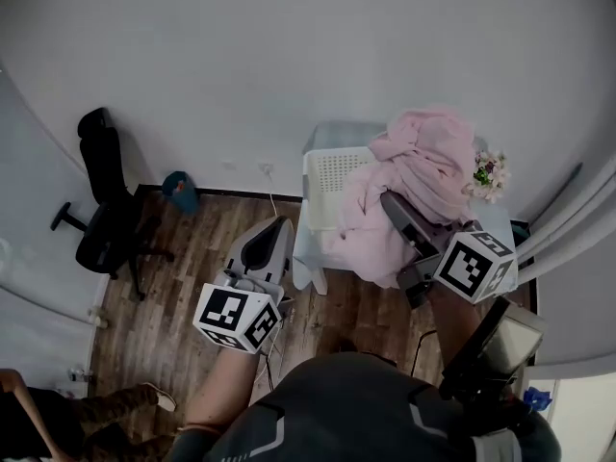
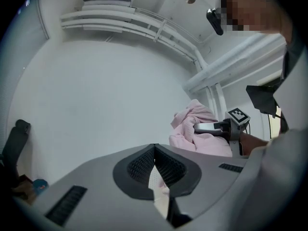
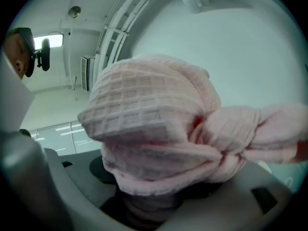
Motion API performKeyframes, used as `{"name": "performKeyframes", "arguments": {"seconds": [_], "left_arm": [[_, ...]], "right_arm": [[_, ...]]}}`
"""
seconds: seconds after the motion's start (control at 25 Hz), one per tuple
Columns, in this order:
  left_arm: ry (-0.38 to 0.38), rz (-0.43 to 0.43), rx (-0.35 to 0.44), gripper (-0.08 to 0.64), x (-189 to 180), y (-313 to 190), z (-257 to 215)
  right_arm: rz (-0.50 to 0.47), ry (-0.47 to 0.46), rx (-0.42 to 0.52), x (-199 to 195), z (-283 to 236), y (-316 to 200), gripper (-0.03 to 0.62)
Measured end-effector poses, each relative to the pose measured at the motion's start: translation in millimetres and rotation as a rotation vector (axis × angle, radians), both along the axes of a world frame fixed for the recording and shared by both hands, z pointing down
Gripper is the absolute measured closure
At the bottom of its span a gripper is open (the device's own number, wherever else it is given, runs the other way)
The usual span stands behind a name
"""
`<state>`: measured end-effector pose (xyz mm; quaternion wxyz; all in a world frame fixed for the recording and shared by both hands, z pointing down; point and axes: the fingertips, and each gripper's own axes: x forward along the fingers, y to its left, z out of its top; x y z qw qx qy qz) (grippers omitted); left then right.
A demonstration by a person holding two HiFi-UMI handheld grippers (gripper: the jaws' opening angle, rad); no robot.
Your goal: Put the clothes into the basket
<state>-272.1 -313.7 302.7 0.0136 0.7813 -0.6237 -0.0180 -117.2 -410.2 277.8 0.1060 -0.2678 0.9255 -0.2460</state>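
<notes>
A bulky pink waffle-knit garment [image 1: 423, 176] hangs heaped over the right side of a white perforated basket [image 1: 327, 186]. The basket stands on a small cloth-covered table [image 1: 308, 253]. My right gripper [image 1: 397, 212] is pushed into the garment from the front. In the right gripper view the bunched pink cloth [image 3: 154, 124] fills the space between its jaws, which are shut on it. My left gripper [image 1: 279, 227] hovers in front of the basket's left side, over the floor, shut and holding nothing. In its own view the left gripper [image 2: 154, 150] has its pads touching at the tips.
A black office chair [image 1: 101, 200] stands at the left by the wall, with a small blue object [image 1: 180, 191] near it. Flowers [image 1: 489, 173] sit at the table's right, next to curtains [image 1: 577, 229]. A person's legs [image 1: 58, 422] show bottom left.
</notes>
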Motion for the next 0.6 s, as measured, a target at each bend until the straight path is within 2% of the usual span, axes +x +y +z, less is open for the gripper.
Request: {"name": "performKeyframes", "arguments": {"seconds": [0.16, 0.44, 0.6], "left_arm": [[-0.002, -0.018, 0.005, 0.551, 4, -7, 4], [0.004, -0.026, -0.009, 0.551, 3, -10, 21], [0.01, 0.002, -0.021, 0.551, -18, -46, 27]], "right_arm": [[-0.006, -0.033, -0.026, 1, 11, -11, 0.256], [0.043, -0.079, -0.12, 4, 43, -26, 0.256], [0.107, -0.084, -0.181, -15, 62, -62, 0.256]]}}
